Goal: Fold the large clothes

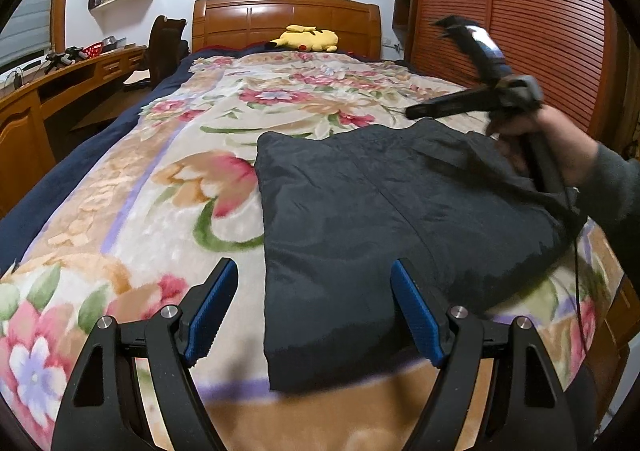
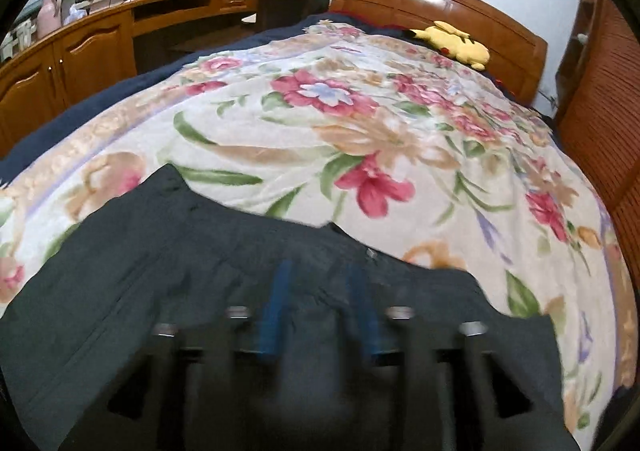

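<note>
Left claw: jaws apart, nothing between them, over the near left edge of one folded dark garment lying on the floral blanket. Only the left view shows the hand gripping the right claw; its own view is motion-blurred, jaws apart above the cloth. One yellow plush toy by the headboard.

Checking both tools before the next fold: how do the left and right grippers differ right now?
The left gripper shows sharp, its jaws wide apart near the dark garment's front edge; the right gripper is motion-blurred, its jaws narrower, over the garment's far side. Neither visibly pinches cloth. Both have blue pads on black fingers and point down at the floral blanket.
</note>
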The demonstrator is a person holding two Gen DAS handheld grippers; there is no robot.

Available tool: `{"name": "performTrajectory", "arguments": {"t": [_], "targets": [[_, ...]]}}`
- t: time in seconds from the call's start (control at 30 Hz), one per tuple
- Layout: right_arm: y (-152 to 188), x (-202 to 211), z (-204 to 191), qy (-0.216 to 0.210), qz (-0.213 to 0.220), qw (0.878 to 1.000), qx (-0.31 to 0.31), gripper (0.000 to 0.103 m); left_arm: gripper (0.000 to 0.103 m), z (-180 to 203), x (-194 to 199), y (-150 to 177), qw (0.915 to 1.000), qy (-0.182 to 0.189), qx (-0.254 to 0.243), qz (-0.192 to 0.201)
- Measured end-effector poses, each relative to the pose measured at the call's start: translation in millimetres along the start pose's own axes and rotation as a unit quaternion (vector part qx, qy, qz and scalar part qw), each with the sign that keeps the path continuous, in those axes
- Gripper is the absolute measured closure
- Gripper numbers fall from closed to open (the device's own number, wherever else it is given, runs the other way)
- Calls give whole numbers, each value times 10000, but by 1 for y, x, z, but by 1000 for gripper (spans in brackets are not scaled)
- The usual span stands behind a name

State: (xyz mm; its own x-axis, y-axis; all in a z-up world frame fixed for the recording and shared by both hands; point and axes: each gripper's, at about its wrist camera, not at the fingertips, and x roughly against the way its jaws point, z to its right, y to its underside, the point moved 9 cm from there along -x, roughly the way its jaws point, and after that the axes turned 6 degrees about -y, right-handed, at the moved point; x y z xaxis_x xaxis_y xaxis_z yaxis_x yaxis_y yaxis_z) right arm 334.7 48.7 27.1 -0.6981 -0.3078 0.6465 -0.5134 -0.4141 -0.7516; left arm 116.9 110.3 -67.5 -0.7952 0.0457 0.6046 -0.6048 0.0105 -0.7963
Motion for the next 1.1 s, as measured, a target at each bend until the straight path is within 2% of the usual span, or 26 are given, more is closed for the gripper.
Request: {"name": "performTrajectory", "arguments": {"t": [0.03,0.07,0.3,0.4,0.53,0.73,0.83,1.03,1.1], "targets": [[6,13,2,-8,34,10000,1,35,23,1,2,1,10000,17,9,4],[14,27,4,-41,85,10000,22,34,23,2,6,2,10000,35,7,0],[88,117,33,88,281,9991,-295,33,23,11,17,10,9999,21,-120,-19],[121,134,44,225,216,9988,-388,33,23,14,24,11,9996,-121,-220,121],[154,153,55,350,227,9971,-639,33,23,18,27,12,9997,-94,-220,111],[167,174,54,308,421,9940,-962,33,23,22,22,19,9997,-144,-208,13],[167,178,36,79,568,9931,-1021,33,23,22,14,25,9996,-191,-153,-102],[173,166,-9,-326,700,9943,-729,33,23,19,7,33,9989,-368,-143,-244],[181,158,-15,-257,666,9954,-636,33,23,17,7,35,9986,-425,-125,-279]]}}
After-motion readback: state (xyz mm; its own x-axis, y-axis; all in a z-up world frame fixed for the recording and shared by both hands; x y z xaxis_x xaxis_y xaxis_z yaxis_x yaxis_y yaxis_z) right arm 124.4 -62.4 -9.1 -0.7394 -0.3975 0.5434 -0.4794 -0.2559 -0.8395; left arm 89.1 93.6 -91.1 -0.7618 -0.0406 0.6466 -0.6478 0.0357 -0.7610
